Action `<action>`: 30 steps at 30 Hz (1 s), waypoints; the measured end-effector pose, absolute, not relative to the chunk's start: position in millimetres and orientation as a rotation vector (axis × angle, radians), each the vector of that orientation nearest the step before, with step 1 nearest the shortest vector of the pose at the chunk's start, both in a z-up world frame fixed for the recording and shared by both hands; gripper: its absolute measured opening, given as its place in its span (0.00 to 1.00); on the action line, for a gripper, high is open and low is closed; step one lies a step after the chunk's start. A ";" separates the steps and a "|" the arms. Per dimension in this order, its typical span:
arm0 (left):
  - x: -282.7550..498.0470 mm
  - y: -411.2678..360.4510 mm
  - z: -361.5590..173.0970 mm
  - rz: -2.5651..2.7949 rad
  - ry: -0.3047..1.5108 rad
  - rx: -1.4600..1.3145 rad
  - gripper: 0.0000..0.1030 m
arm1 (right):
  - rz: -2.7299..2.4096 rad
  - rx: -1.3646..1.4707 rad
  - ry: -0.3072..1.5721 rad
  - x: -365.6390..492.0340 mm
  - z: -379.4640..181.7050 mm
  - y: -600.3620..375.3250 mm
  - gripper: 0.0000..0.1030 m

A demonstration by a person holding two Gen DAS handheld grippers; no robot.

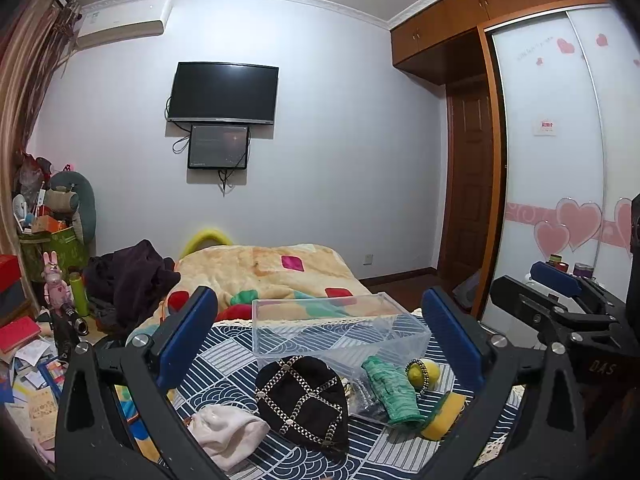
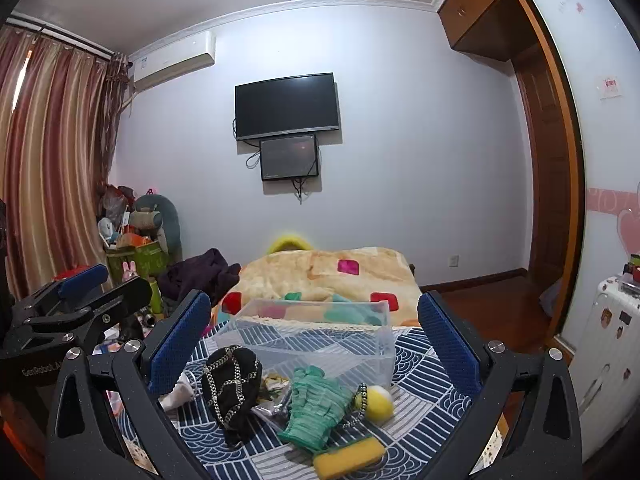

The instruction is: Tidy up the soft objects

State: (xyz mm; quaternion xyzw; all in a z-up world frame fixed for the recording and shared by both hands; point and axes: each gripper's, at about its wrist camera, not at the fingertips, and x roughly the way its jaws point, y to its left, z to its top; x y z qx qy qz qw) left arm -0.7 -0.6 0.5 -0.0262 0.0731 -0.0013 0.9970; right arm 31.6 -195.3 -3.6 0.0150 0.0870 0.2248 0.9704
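A clear plastic bin (image 1: 340,328) (image 2: 312,332) stands on the blue patterned cloth. In front of it lie a black studded hat (image 1: 302,396) (image 2: 232,384), a white cloth (image 1: 228,428) (image 2: 176,394), a green knit piece (image 1: 392,392) (image 2: 316,408), a yellow ball (image 1: 430,372) (image 2: 378,400) and a yellow sponge (image 1: 444,416) (image 2: 348,456). My left gripper (image 1: 320,336) is open and empty above them. My right gripper (image 2: 316,332) is open and empty, and it also shows at the right of the left wrist view (image 1: 560,292).
A folded peach blanket (image 1: 272,276) (image 2: 328,276) lies on the bed behind the bin. Dark clothes (image 1: 132,276) and clutter (image 1: 36,320) fill the left side. A wardrobe (image 1: 560,160) stands at right. A white suitcase (image 2: 600,352) stands at right.
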 end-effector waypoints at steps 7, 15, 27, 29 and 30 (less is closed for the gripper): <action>-1.4 -1.5 0.5 -0.005 0.146 -0.056 1.00 | 0.454 0.030 0.177 32.2 -3.9 -195.6 1.00; -1.1 -2.4 0.1 -0.003 0.149 -0.059 1.00 | 0.454 0.028 0.173 32.1 -4.1 -196.2 1.00; 1.0 -0.1 -0.2 -0.010 0.157 -0.066 1.00 | 0.457 0.028 0.178 32.2 -4.2 -196.0 1.00; 2.7 0.4 -1.3 -0.016 0.166 -0.068 1.00 | 0.458 0.024 0.182 33.0 -5.2 -195.5 1.00; 4.0 1.2 -1.3 -0.017 0.171 -0.069 1.00 | 0.459 0.023 0.183 33.2 -5.6 -195.2 1.00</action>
